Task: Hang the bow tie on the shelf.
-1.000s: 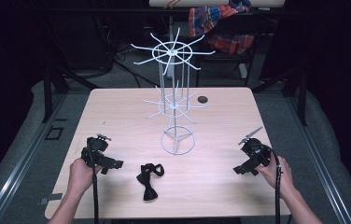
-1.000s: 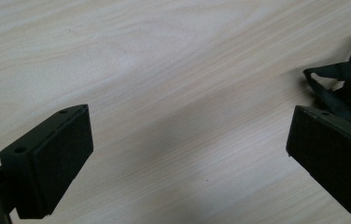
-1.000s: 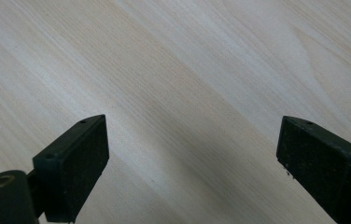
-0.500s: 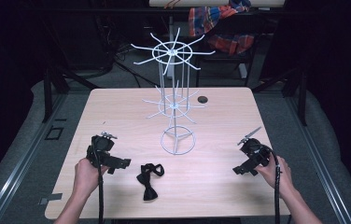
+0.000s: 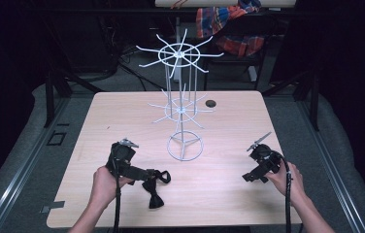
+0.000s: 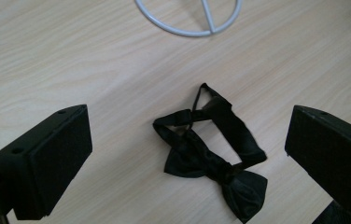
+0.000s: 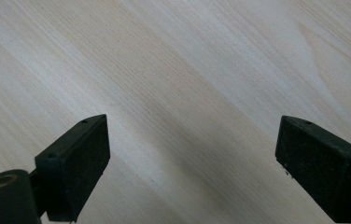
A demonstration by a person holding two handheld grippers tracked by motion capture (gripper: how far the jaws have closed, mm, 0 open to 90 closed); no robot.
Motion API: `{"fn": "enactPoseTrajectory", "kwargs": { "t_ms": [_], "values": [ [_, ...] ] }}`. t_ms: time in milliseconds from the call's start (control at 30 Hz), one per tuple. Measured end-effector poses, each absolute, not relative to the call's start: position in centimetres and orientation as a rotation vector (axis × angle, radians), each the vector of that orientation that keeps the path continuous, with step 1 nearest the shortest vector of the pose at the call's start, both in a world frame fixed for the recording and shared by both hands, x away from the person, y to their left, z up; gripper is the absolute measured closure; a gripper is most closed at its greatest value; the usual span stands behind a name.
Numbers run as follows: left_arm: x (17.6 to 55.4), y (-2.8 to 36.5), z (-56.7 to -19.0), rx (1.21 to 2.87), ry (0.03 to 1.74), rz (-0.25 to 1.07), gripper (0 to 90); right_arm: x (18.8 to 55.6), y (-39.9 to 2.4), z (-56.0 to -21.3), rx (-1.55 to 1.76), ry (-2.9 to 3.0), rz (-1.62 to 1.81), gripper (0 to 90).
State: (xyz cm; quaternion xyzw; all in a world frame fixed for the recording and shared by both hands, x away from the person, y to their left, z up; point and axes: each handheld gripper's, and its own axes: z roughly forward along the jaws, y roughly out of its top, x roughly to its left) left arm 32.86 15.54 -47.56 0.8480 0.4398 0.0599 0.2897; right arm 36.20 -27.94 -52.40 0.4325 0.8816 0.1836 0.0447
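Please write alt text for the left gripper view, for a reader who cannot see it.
A black bow tie with its strap looped lies on a light wooden table, framed by the left gripper with its jaws wide open. The white wire ring base of a stand shows at the top.

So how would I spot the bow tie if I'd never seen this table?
Find the tall white wire rack in the middle of the wooden table. Look toward the person's side of its ring base, slightly left, beside the left gripper. The bow tie lies flat there: soft black cloth with a looped strap.
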Motion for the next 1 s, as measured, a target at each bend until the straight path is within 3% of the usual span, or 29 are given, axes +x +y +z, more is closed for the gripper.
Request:
{"fn": "enactPoseTrajectory", "kwargs": {
  "t_ms": [100,167,333,700,1000],
  "values": [
    [32.7,14.9,-47.8,2.295,1.159,0.168,3.4,36.2,-28.0,-52.4,1.327,2.694,0.556,10.1],
    [32.7,14.8,-48.1,2.301,1.151,0.153,13.9,36.2,-28.0,-52.4,1.322,2.697,0.551,10.3],
    [33.1,15.4,-48.8,2.303,1.130,0.053,30.7,36.2,-28.0,-52.4,1.323,2.691,0.552,10.5],
    [33.3,16.1,-49.4,2.345,1.138,0.051,67.0,36.2,-27.9,-52.5,1.312,2.701,0.532,10.9],
    [33.4,16.6,-49.9,2.413,1.100,0.065,81.5,36.3,-27.9,-52.5,1.306,2.711,0.516,11.0]
  ]
}}
